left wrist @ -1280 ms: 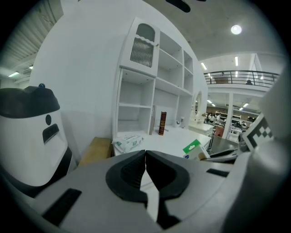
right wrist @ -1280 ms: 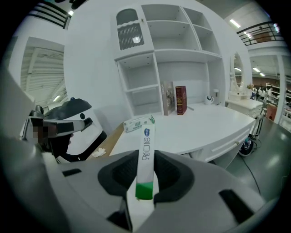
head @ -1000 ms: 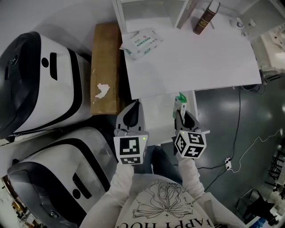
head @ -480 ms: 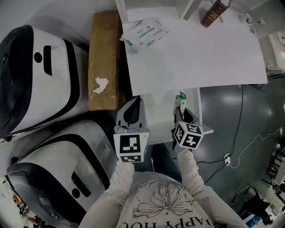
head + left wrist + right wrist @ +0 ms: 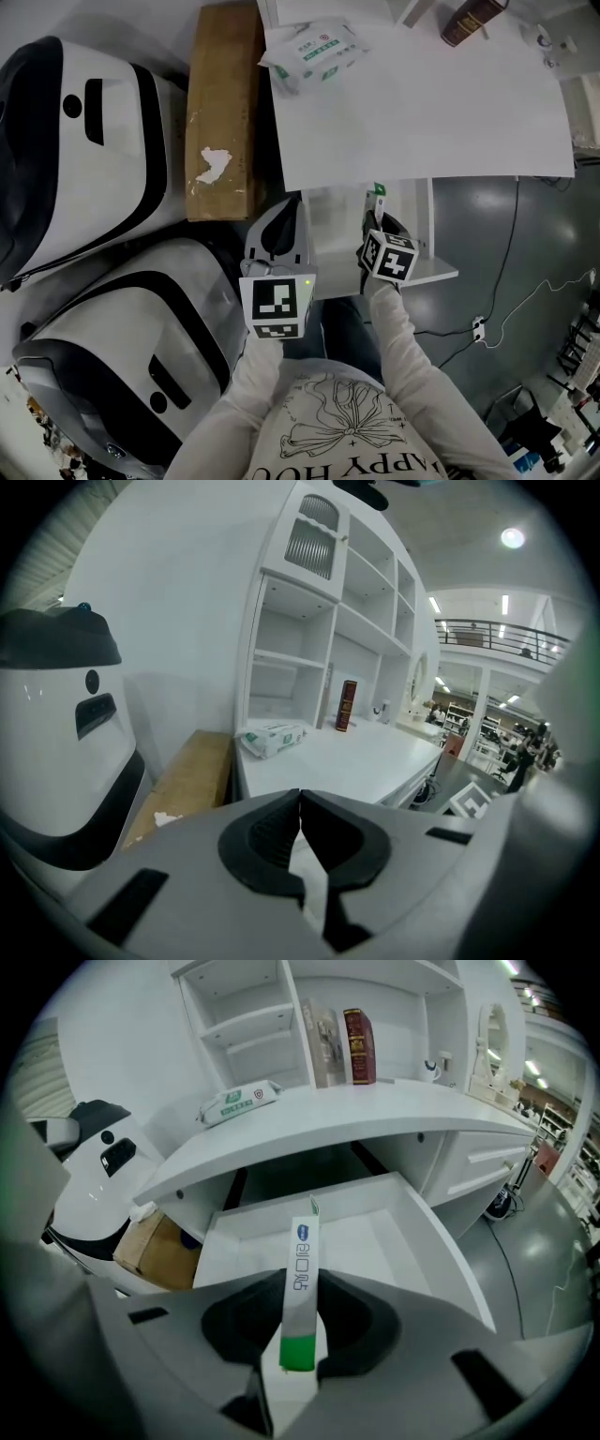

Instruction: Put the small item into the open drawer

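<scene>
Jaws of our right gripper (image 5: 300, 1335) are pinching the green end of a slim white-and-green packet (image 5: 302, 1269), and we are holding it upright above the open drawer (image 5: 441, 1241), over its white floor. We are hovering the left gripper (image 5: 300, 808) just left of that drawer, jaws pressed together with nothing between them.
</scene>
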### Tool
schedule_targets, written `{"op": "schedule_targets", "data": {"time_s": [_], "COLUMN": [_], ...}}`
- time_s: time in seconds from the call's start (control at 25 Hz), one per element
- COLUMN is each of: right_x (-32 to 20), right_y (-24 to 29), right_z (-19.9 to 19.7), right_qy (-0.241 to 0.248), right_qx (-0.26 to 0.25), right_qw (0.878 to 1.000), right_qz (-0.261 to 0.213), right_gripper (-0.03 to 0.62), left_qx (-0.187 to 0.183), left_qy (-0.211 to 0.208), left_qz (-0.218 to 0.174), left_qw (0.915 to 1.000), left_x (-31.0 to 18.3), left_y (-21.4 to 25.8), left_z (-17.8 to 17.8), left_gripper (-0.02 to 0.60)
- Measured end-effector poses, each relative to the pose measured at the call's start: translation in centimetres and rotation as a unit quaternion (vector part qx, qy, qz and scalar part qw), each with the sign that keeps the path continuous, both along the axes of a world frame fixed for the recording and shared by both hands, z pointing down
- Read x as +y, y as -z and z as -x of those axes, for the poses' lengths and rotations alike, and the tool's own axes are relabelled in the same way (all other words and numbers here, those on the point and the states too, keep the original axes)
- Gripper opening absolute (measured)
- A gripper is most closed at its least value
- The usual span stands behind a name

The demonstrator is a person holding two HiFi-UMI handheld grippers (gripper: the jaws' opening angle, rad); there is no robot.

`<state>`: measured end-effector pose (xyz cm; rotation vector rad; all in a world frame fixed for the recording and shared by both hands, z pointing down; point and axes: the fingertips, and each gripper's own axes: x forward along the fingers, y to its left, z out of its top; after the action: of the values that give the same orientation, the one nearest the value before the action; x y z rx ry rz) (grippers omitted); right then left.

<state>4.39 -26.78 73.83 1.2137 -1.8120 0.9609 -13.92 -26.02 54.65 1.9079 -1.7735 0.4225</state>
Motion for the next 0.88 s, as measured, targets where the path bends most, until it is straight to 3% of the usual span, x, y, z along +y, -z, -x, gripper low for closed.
{"op": "schedule_targets", "data": {"time_s": [0.52, 0.88], "right_x": [-0.3, -0.5], "right_y": [-5.3, -7.0], "right_z": [1.0, 1.3], "right_qy": [0.004, 0.015], "right_qx": [0.027, 0.042], "right_qw": [0.998, 0.997], "right_qz": [0.048, 0.055], "right_gripper": [0.095, 0.095], "left_qx": [0.003, 0.007], "left_qy": [0.0, 0.002], "left_qz": [0.024, 0.032], "left_qw": [0.9997, 0.9995], "left_x": [1.0, 1.1], "left_y": [-2.4, -3.4], "left_z": [0.8, 1.5], "left_gripper": [0.005, 0.005]}}
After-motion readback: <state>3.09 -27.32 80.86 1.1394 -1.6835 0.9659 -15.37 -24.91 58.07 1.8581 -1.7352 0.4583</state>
